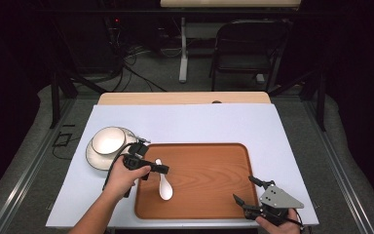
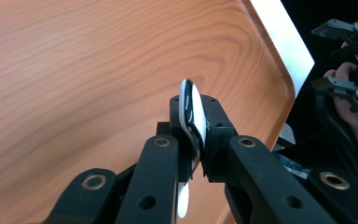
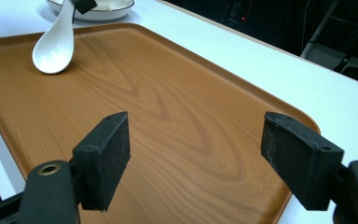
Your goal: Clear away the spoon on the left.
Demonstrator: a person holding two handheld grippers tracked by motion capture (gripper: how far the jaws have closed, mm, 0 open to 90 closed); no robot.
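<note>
The left gripper (image 1: pixel 161 169) clamps the spoon (image 1: pixel 164 185) by its handle, its bowl resting on the tray (image 1: pixel 214 180), probably for control. The right gripper (image 1: pixel 247 191) waits, jaws apart, at the tray's near corner.

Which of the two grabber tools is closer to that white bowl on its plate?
The left. The left gripper sits just beside the bowl, at the tray's near-left edge, clamped on the white spoon. The right gripper is open, across the tray at its opposite corner.
</note>
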